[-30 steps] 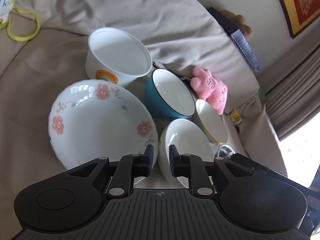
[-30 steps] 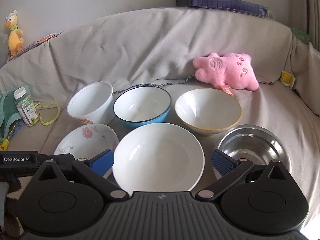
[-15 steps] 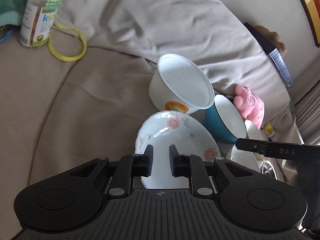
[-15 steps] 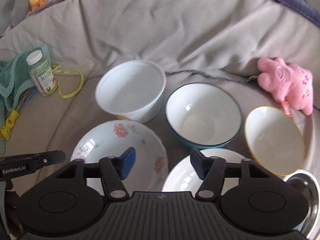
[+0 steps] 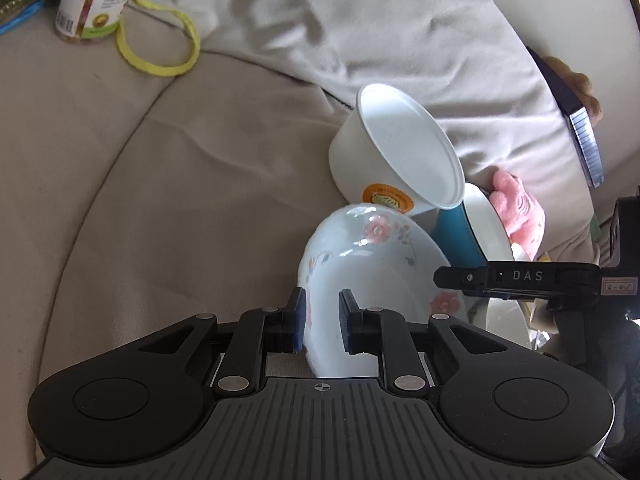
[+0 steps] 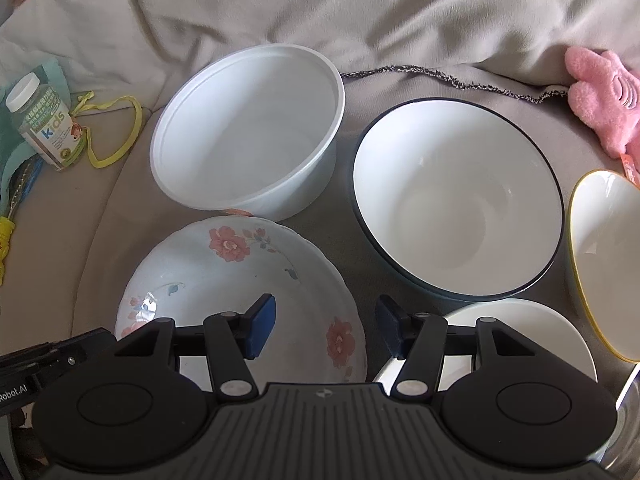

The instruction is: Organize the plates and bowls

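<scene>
Left wrist view shows the biggest change: a second ago the left tongs (image 5: 321, 320) looked over the whole cluster of dishes, and now the near rim of the flowered plate (image 5: 372, 264) stands between the pads, which are narrowly parted and opening slightly; whether they press the rim I cannot tell for sure, though the left pad sits right against it. The right tongs (image 6: 326, 326) have swung over from the plain white plate (image 6: 520, 332) at lower right and narrowed from fully spread to about half; they now hang half spread and empty above the flowered plate's right edge. My guess is both hands are settling on this plate as the first piece to move, possibly onto the white plate touching it.

The flowered plate is glossy glazed china, shallow, with a wavy rim and pink roses. Above it, a matte, thin-walled plastic tub (image 6: 248, 136) tapers to its base. At right centre sits a deep bowl (image 6: 456, 208), white inside with a dark rim, blue outside, and a yellow-rimmed bowl (image 6: 604, 264) beside it. Everything lies on a soft, wrinkled beige sofa cover (image 6: 360, 8), so the dishes tilt.
</scene>
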Demonstrator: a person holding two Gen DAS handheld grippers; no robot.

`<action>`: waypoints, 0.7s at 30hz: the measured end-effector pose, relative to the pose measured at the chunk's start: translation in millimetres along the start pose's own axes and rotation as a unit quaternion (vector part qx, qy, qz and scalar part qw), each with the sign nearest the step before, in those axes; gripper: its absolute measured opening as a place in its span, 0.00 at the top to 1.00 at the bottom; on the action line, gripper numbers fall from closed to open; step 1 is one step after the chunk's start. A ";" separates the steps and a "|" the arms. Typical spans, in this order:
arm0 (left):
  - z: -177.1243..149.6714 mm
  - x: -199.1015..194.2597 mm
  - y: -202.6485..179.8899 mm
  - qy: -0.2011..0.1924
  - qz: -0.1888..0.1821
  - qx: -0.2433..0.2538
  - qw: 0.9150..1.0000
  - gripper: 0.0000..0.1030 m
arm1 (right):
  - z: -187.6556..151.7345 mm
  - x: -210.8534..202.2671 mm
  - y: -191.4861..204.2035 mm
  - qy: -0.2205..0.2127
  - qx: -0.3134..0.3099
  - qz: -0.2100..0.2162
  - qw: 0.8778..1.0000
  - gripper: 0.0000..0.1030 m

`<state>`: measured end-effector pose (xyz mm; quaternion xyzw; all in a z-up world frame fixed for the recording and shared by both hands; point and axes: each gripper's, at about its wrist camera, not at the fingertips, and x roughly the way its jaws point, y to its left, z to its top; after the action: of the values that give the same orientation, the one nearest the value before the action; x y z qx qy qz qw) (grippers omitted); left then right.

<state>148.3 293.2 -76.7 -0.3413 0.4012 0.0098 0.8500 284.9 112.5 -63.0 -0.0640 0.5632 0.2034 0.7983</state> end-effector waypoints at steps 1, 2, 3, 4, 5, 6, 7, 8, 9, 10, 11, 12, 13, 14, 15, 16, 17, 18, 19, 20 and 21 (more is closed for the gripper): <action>0.2 0.0 -0.1 -0.001 0.000 0.000 1.000 0.81 | 1.7 3.7 -0.6 -0.001 0.005 0.002 1.000 0.46; 0.5 0.3 0.1 -0.001 0.000 -0.001 1.000 0.81 | 2.4 6.4 -1.1 0.000 0.008 0.006 1.000 0.46; 0.7 0.5 0.7 -0.002 0.002 -0.004 1.000 0.81 | 2.5 8.6 -1.6 0.000 0.012 0.008 1.000 0.46; 1.1 0.9 1.3 -0.004 0.009 -0.007 1.000 0.81 | 3.4 10.7 -1.4 0.001 0.016 0.009 1.000 0.46; 1.3 1.4 1.9 -0.005 0.018 -0.007 1.000 0.81 | 3.7 12.4 -0.9 0.004 0.020 0.011 1.000 0.46; 1.2 1.4 2.4 -0.007 0.029 -0.006 1.000 0.81 | 4.1 13.8 -0.2 0.006 0.022 0.015 1.000 0.46; 1.2 1.3 2.2 -0.009 0.038 -0.002 0.999 0.81 | 4.3 14.5 1.7 0.005 0.022 0.014 1.000 0.45; 1.5 2.1 2.1 -0.008 0.042 0.004 0.999 0.81 | 4.4 14.3 4.1 0.003 0.020 0.009 1.000 0.43; 1.1 3.7 2.2 -0.002 0.038 0.006 0.999 0.81 | 4.1 13.5 5.9 0.000 0.018 0.006 1.000 0.41; 1.1 6.8 3.2 0.009 0.025 0.003 1.000 0.81 | 3.4 12.8 6.6 -0.004 0.020 0.006 1.000 0.40; 0.5 10.3 3.6 0.019 0.012 -0.001 1.000 0.78 | 2.4 11.5 6.8 -0.006 0.023 0.007 1.000 0.39; 0.0 14.0 3.4 0.026 0.007 -0.002 1.000 0.74 | 1.6 9.9 6.7 -0.009 0.026 0.010 1.000 0.39; -0.6 17.2 3.1 0.029 0.007 -0.002 1.000 0.69 | 1.0 8.4 6.1 -0.009 0.032 0.015 0.999 0.39; -0.2 19.2 2.5 0.030 0.011 -0.002 0.999 0.66 | 0.2 7.7 5.1 -0.007 0.040 0.024 0.999 0.38; 0.2 21.1 0.8 0.028 0.018 -0.001 0.999 0.64 | -0.9 7.4 4.6 -0.004 0.045 0.034 0.998 0.36; 2.0 21.3 0.5 0.025 0.022 0.000 0.999 0.59 | -2.1 7.3 4.4 -0.001 0.048 0.044 0.998 0.35; 4.0 21.3 0.5 0.020 0.022 0.001 1.000 0.56 | -3.3 7.2 4.2 0.001 0.051 0.052 0.997 0.35; 6.3 22.2 1.1 0.016 0.021 0.001 1.000 0.56 | -4.5 6.9 3.7 0.001 0.053 0.055 0.997 0.35; 8.7 23.8 2.5 0.013 0.018 -0.001 1.000 0.56 | -6.4 5.0 3.5 -0.004 0.056 0.055 0.997 0.35; 10.6 24.9 4.3 0.011 0.012 -0.006 1.000 0.58 | -8.2 0.4 3.5 -0.017 0.055 0.050 0.997 0.35; 11.8 25.6 5.4 0.010 0.011 -0.011 1.000 0.58 | -10.4 -7.4 2.9 -0.034 0.053 0.043 0.997 0.35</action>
<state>172.1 297.7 -92.2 -0.3467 0.4133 0.0201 0.8418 272.5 109.8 -59.6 0.0097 0.5478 0.2095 0.8099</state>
